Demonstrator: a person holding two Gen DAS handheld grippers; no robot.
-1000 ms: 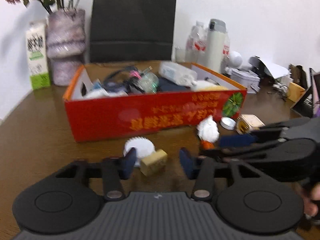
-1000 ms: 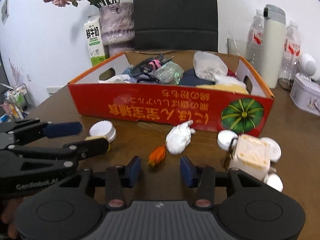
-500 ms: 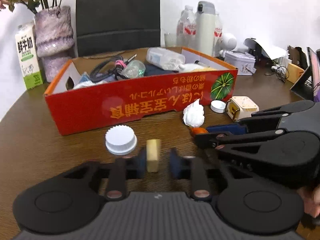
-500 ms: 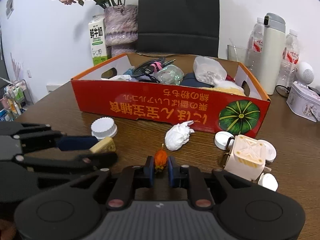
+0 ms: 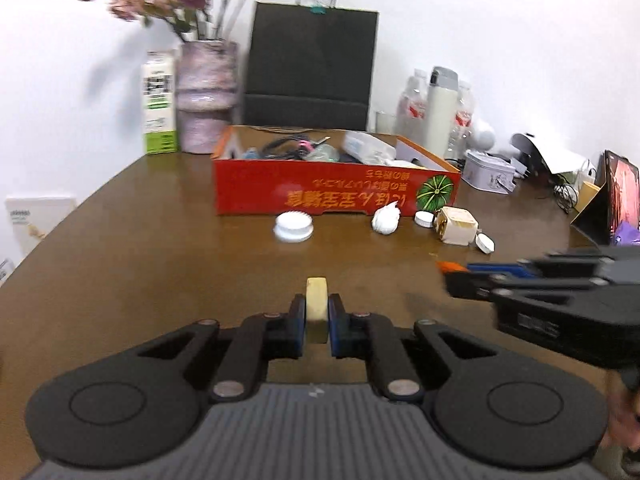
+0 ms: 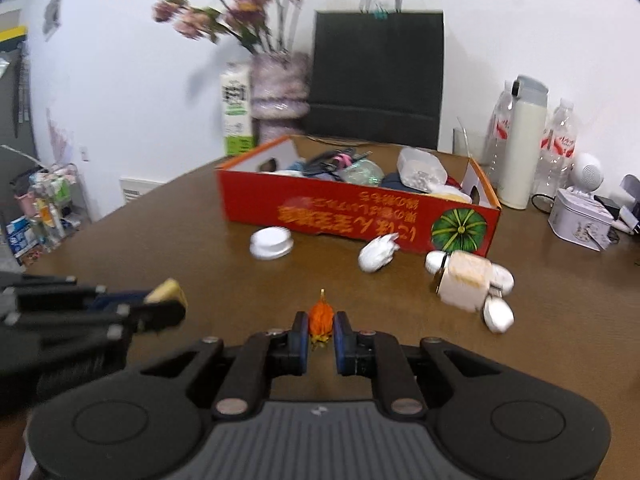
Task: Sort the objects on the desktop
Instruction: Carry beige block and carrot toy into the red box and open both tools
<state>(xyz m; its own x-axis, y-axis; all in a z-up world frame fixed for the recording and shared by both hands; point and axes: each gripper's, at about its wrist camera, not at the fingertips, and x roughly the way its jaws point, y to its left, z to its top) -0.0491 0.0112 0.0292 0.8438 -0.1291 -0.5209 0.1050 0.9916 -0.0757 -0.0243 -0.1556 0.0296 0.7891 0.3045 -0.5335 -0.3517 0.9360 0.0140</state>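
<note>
My left gripper [image 5: 317, 312] is shut on a cream eraser block [image 5: 317, 308], held above the brown table. My right gripper [image 6: 321, 326] is shut on a small orange object [image 6: 321, 318], also lifted. Each gripper shows in the other's view: the right one [image 5: 454, 274] with the orange tip at the right, the left one [image 6: 168, 298] with the cream block at the left. The red cardboard box [image 5: 332, 194] holding cables, a plastic tub and other items stands further back; it also shows in the right wrist view [image 6: 352, 216].
On the table in front of the box lie a white ribbed lid [image 5: 293, 227], a crumpled white tissue [image 5: 385, 220], a cream cube [image 5: 458, 226] and small white caps [image 5: 485, 243]. Behind stand a vase [image 5: 206, 96], milk carton [image 5: 160, 102], black bag [image 5: 312, 68], thermos [image 5: 440, 108], tin [image 5: 490, 176].
Both grippers closed on their objects, the left on the cream block and the right on the orange object, then lifted and drew back from the box.
</note>
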